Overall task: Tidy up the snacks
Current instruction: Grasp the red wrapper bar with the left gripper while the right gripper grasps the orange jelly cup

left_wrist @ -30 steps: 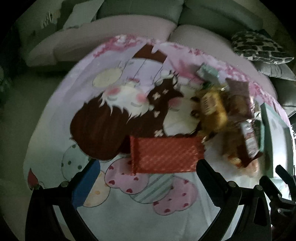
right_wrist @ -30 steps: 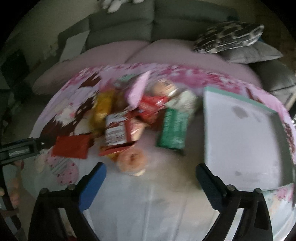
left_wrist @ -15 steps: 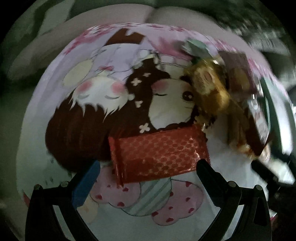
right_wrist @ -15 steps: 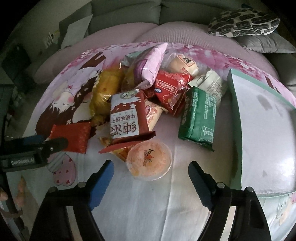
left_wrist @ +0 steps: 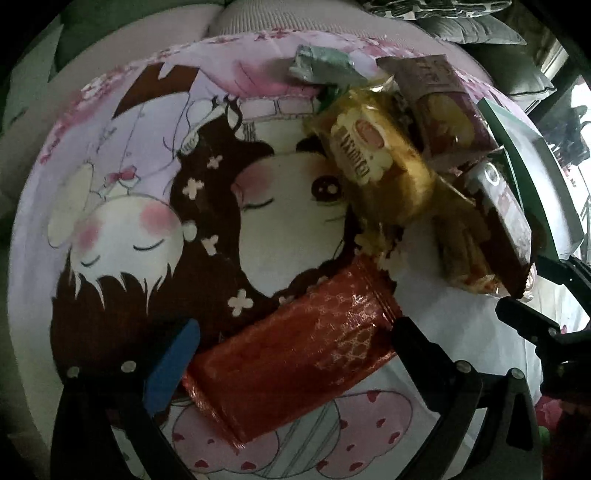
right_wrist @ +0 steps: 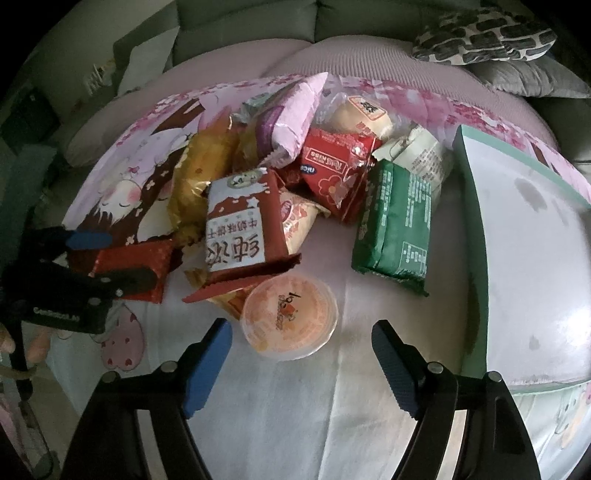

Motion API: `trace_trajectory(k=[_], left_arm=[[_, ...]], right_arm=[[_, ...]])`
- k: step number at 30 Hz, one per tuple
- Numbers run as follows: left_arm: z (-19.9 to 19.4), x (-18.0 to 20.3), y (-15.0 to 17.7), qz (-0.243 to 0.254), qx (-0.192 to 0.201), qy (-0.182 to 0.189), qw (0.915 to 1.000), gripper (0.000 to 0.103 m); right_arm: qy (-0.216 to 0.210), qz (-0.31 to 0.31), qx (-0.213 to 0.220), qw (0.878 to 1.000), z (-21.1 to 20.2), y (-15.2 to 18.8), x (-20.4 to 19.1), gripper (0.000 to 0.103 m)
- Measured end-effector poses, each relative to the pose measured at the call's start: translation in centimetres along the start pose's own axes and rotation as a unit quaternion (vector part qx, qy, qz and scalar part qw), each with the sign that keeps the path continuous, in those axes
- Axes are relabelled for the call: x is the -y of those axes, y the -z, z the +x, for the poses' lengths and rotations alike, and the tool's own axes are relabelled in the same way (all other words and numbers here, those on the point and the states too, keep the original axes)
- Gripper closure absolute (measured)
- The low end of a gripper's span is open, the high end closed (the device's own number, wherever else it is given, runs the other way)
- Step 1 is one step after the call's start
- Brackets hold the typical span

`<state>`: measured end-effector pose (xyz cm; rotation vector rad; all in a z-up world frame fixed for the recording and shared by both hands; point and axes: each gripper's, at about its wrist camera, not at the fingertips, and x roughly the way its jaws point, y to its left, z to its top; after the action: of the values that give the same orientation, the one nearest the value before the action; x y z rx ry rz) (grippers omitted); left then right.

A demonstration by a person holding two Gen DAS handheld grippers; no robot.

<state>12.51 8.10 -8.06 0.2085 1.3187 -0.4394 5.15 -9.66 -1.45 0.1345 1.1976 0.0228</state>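
Observation:
A red foil packet lies slantwise on the cartoon-print cloth. My left gripper is open with its fingers at the packet's two ends, which the right wrist view also shows. An orange jelly cup sits just ahead of my right gripper. Its jaws are closing, and the pads stand clear of the cup on both sides. Behind the cup is a snack pile: a brown-and-white milk biscuit bag, a green pack, a red pack and a yellow cake wrapper.
A white tray with a teal rim lies at the right of the cloth, beside the green pack. Sofa cushions rise behind the table. A person's fingers hold the left gripper's handle at the left edge.
The left gripper dropped and rolled, so the red packet now sits slanted between its fingers. The right gripper came down toward the jelly cup and its fingers narrowed.

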Motion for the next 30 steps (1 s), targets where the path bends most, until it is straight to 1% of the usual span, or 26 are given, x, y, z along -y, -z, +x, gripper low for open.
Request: trace_trajectory(k=[4,7,10,12,14,15,17,19,21,22,24,25,28,30], left_arm=[[-0.5,-0.4,0.8,-0.005,-0.008,0.018,0.9998,0.0],[-0.5,0.6,1.8,0.009,-0.019,0.013,0.9997,0.0],[-0.4,1.6,2.5,0.023,-0.016,-0.005,0.9996,0.0],[-0.5,1.8,2.5,0.016,-0.007,-0.015,0.9997,0.0],[-0.5,1.2,2.1,-0.004,0.002,-0.021,0.9998,0.001],[-0.9,1.0,2.4,-0.014,0.008,-0.026,0.9995,0.004],[-1.0,0.0,1.3,-0.038,0.019,-0.036,0.9985,0.009],[-1.1,-0.6,0.5,-0.053,0.025,-0.032,0.9978,0.011],[-1.1,-1.2,-0.4,-0.06,0.029,-0.032,0.9973,0.013],[-1.2,-2.0,-0.2,-0.061,0.029,-0.032,0.9972,0.013],[-1.1,-2.2,-0.6,-0.064,0.031,-0.034,0.9969,0.015],[-0.7,-1.7,-0.2,-0.065,0.033,-0.034,0.9968,0.017],[-1.2,-1.1,0.1,-0.068,0.035,-0.04,0.9962,0.025],[-1.4,-1.0,0.0,-0.07,0.035,-0.037,0.9962,0.032]], right_arm=[[-0.004,0.001,0.001,1.0,-0.1,0.1,0.1,0.022],[-0.005,0.002,0.004,1.0,-0.3,0.2,0.2,0.022],[-0.008,0.005,0.008,1.0,-0.5,0.2,0.3,0.022],[-0.009,0.006,0.013,1.0,-0.6,0.2,0.2,0.022],[-0.013,0.005,0.017,1.0,-0.7,0.2,0.2,0.024],[-0.014,0.004,0.019,1.0,-0.8,0.2,0.2,0.025],[-0.016,0.001,0.022,1.0,-0.8,0.1,0.1,0.028],[-0.017,0.0,0.024,1.0,-0.8,0.0,0.0,0.03],[-0.016,0.001,0.027,1.0,-0.8,-0.1,0.0,0.037],[-0.016,0.002,0.027,0.999,-0.8,0.0,0.0,0.041],[-0.022,0.006,0.026,0.999,-0.8,-0.1,0.1,0.047],[-0.024,0.007,0.026,0.999,-0.7,0.0,0.2,0.052],[-0.026,0.009,0.024,0.999,-0.8,0.0,0.4,0.054],[-0.027,0.01,0.025,0.999,-0.9,0.1,0.5,0.054]])
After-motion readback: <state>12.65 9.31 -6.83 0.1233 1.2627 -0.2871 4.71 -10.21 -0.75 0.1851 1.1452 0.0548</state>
